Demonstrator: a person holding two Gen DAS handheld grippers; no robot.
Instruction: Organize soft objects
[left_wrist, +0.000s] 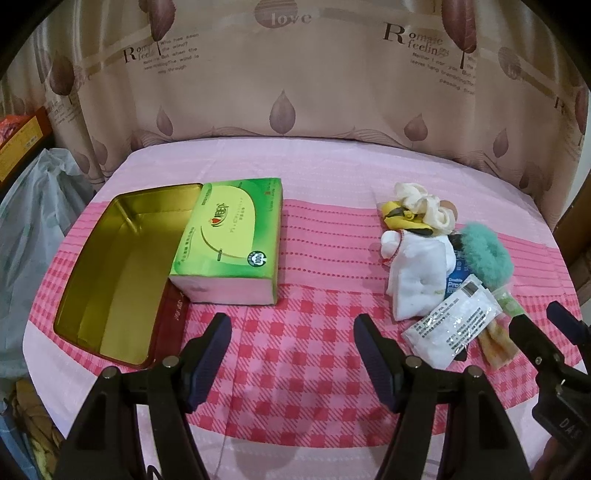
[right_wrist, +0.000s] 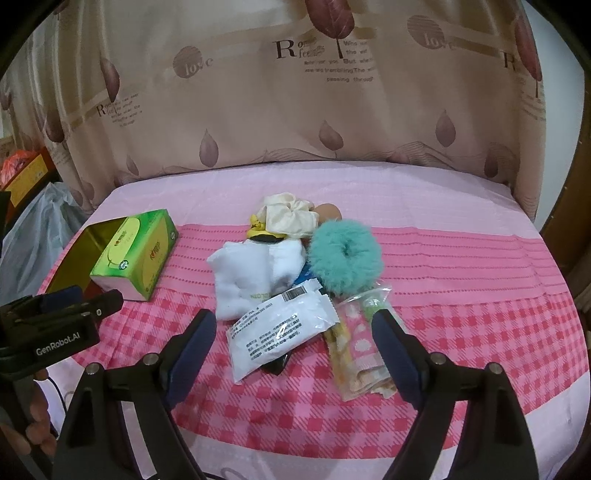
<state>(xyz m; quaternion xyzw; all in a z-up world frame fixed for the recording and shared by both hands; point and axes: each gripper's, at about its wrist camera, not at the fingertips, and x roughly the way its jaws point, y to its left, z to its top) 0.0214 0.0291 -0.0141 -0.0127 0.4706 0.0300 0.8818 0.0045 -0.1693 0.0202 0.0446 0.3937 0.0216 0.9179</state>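
**Soft items heaped beside an open tin, both grippers empty**

Left wrist view: the left gripper (left_wrist: 293, 332) hung wide open and empty over the checked cloth (left_wrist: 295, 354), between the gold tin (left_wrist: 110, 258), against which the tissue box (left_wrist: 229, 236) leaned, and the heap. Tin contents partly hidden.

Right wrist view: the right gripper (right_wrist: 293, 332) gaped empty just short of the white packet (right_wrist: 280, 328); a low, centred pinch would suit it. The teal scrunchie (right_wrist: 343, 254), white cloth (right_wrist: 255, 277) and cream scrunchie (right_wrist: 291, 214) overlapped; items beneath were unclear
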